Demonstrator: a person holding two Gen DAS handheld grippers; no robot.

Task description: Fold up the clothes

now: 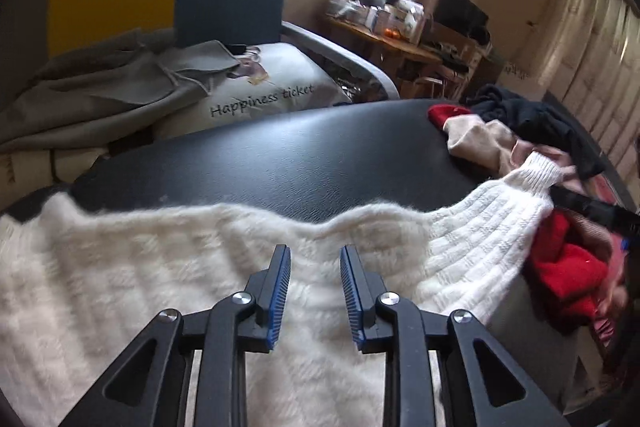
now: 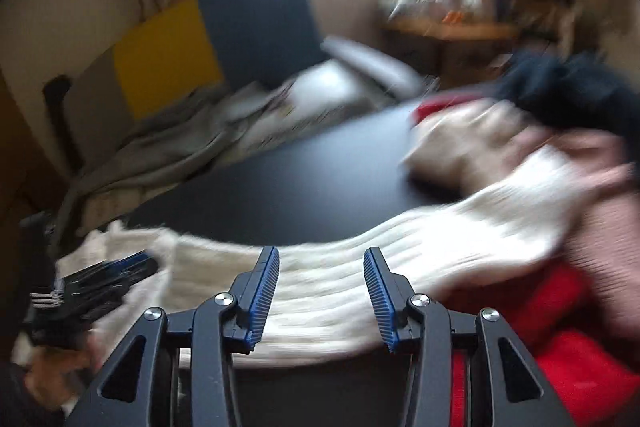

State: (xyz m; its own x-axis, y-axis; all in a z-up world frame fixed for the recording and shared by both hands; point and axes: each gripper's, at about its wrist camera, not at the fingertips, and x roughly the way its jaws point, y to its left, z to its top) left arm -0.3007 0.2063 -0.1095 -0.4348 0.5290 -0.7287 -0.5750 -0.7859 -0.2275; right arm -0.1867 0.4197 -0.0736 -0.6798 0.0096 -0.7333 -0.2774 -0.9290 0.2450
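- Sweater (image 1: 168, 267): white knit, spread on black table (image 1: 280, 155); sleeve reaches toward clothes pile (image 1: 520, 131).
- Left gripper (image 1: 315, 259): jaws apart, above sweater, gripping nothing.
- Right gripper (image 2: 321, 263): jaws apart above sleeve, empty.

Both wrist cameras are looking steeply down along their fingers, close over the white sweater (image 1: 160, 267) on the black table (image 1: 280, 155), sharing the clothes pile (image 2: 560, 131) and window beyond; the right view is blurring.
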